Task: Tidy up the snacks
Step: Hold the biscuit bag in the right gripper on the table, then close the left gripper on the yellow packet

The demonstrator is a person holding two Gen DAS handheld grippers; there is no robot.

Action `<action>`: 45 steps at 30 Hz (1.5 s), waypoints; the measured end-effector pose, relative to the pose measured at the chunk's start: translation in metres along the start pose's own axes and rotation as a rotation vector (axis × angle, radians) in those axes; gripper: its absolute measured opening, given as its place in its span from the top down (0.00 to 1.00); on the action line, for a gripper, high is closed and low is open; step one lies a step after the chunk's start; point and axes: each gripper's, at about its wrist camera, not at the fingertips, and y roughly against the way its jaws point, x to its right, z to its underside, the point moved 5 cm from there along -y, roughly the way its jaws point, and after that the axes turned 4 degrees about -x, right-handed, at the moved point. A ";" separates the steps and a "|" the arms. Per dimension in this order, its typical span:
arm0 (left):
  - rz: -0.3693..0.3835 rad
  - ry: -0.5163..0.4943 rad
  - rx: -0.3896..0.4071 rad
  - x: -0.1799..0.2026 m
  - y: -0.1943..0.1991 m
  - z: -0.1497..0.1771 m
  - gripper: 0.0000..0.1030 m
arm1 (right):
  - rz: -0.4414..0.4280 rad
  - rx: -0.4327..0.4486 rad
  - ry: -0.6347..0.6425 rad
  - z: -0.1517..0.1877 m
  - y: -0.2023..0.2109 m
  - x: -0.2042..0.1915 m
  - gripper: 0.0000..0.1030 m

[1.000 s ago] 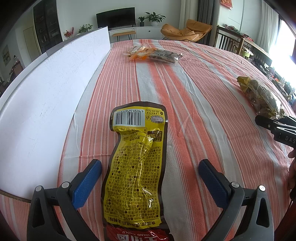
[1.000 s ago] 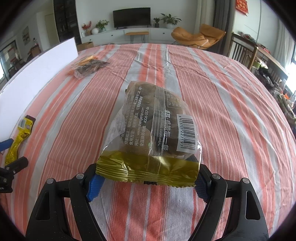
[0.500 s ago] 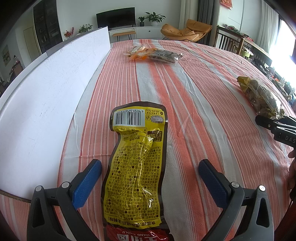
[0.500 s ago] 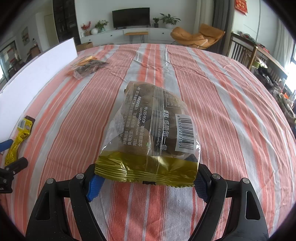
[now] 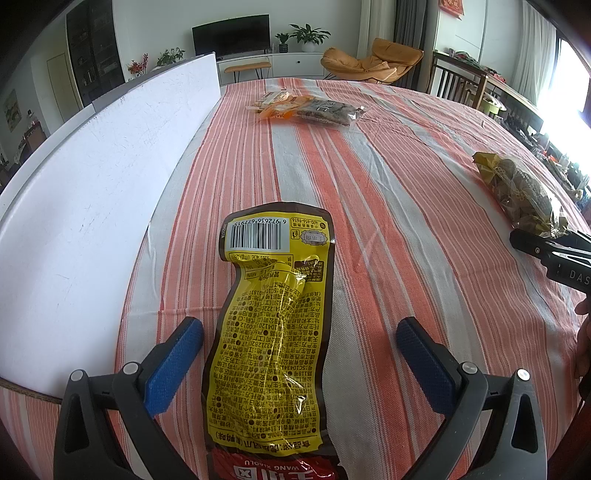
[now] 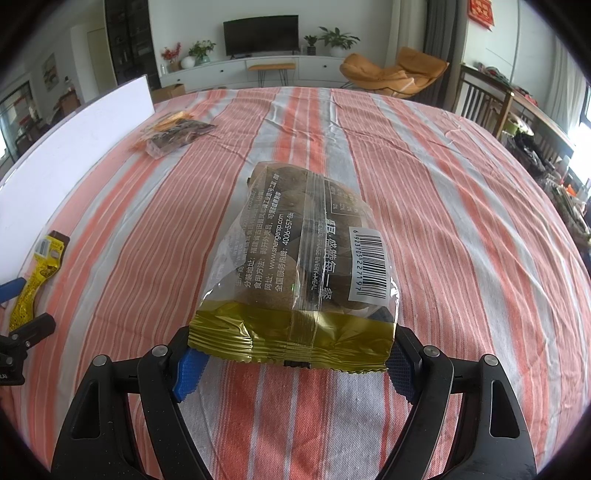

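The left gripper (image 5: 299,354) jaws are released around the flat yellow foil pouch (image 5: 271,332); the right gripper (image 6: 291,363) jaws look released beside the clear crinkly bag with gold seam (image 6: 301,266), which could slip when pinched.

Black plastic left gripper (image 5: 300,349): blue textured pads (image 5: 173,365), silver screws. Same build on right gripper (image 6: 291,360). White "DAS" lettering at right edge of left-wrist frame.

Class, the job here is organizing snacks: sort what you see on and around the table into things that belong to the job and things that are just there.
Belongs to the job:
yellow snack packet
clear bag of brown snacks
two far packets

Just there:
striped tablecloth
white board
television
orange armchair
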 end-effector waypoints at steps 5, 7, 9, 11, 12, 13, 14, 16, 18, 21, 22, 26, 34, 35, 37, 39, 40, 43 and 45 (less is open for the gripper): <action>0.000 0.000 0.000 0.000 0.000 0.000 0.00 | 0.000 0.000 0.000 0.000 0.000 0.000 0.19; 0.000 0.000 0.000 0.000 0.000 0.000 0.00 | 0.000 0.000 0.000 0.000 0.000 0.000 0.19; 0.000 0.000 0.000 0.000 0.000 0.000 0.00 | 0.000 0.000 0.000 0.000 0.000 0.000 0.19; 0.000 0.000 0.000 0.000 0.000 0.000 0.00 | 0.000 0.000 0.000 0.000 0.000 0.000 0.19; 0.000 0.000 0.000 0.000 0.000 0.000 0.00 | 0.000 0.000 0.000 0.000 0.000 0.000 0.19; 0.000 0.000 0.000 0.000 0.000 0.000 0.00 | 0.000 0.000 0.000 0.000 0.000 0.000 0.19; 0.000 0.000 0.000 0.000 0.000 0.000 0.00 | 0.000 0.000 0.000 0.000 0.000 0.000 0.19; 0.000 0.000 0.000 0.000 0.000 0.000 0.00 | -0.001 0.000 0.000 0.000 0.000 0.000 0.19; 0.000 0.000 0.000 0.000 0.000 0.000 0.00 | -0.001 0.000 0.000 0.000 0.000 0.000 0.19; 0.004 -0.004 -0.006 0.000 0.000 0.000 0.00 | -0.001 0.000 -0.001 0.000 0.000 0.000 0.19; 0.019 -0.019 -0.027 0.000 -0.001 -0.001 0.00 | -0.001 0.000 0.000 0.000 0.000 0.000 0.19; 0.226 -0.050 -0.216 -0.009 0.002 -0.013 0.00 | 0.000 0.000 -0.001 0.000 0.000 0.000 0.19; 0.217 -0.002 -0.209 -0.009 0.005 -0.008 0.01 | -0.007 0.001 -0.005 0.000 0.001 0.002 0.19; 0.163 -0.028 -0.193 -0.005 0.004 -0.005 0.05 | -0.010 0.002 -0.007 -0.001 0.001 0.004 0.19; 0.047 -0.070 -0.160 0.000 0.004 0.000 0.15 | -0.019 0.003 -0.012 -0.001 0.001 0.005 0.19; 0.026 -0.044 -0.118 -0.001 0.010 0.002 0.37 | -0.025 0.005 -0.017 -0.001 0.002 0.007 0.18; 0.022 -0.018 -0.106 -0.005 0.013 0.003 0.46 | -0.025 0.006 -0.019 0.000 0.003 0.007 0.18; -0.001 0.043 -0.098 -0.015 0.016 0.005 0.62 | -0.023 0.005 -0.017 0.000 0.003 0.007 0.18; 0.074 0.105 -0.085 -0.021 0.021 0.009 0.62 | -0.044 0.009 -0.020 0.000 0.004 0.007 0.18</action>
